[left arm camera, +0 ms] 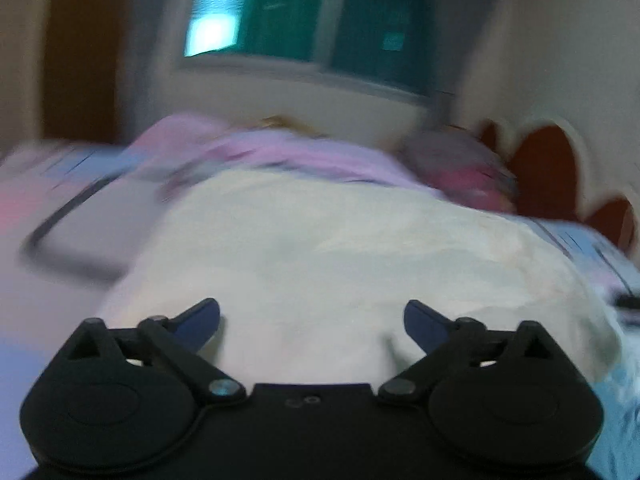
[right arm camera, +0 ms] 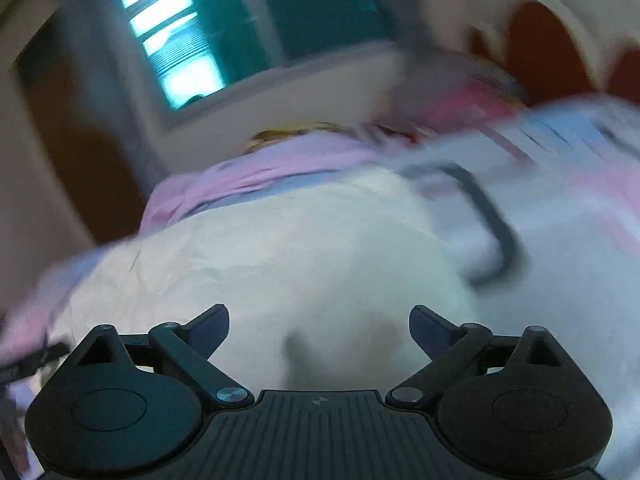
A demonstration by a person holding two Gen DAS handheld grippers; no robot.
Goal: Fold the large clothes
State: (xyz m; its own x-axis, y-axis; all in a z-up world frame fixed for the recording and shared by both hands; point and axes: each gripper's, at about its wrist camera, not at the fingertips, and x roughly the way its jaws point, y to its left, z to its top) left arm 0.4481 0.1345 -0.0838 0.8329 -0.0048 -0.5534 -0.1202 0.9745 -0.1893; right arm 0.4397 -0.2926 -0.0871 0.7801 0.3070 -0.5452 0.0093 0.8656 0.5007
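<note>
A large white garment (left arm camera: pixel 340 256) lies spread on the bed, wrinkled, filling the middle of the left wrist view. It also shows in the right wrist view (right arm camera: pixel 280 256). My left gripper (left arm camera: pixel 312 320) is open and empty, low over the garment's near edge. My right gripper (right arm camera: pixel 319 326) is open and empty, also just over the near part of the garment. Both views are blurred by motion.
A pink cloth (left arm camera: pixel 280 148) lies bunched behind the garment, seen too in the right wrist view (right arm camera: pixel 260 168). The patterned bedsheet (left arm camera: pixel 80 216) has a dark curved line. A red and white headboard (left arm camera: pixel 548 168) and a window (left arm camera: pixel 312 12) stand behind.
</note>
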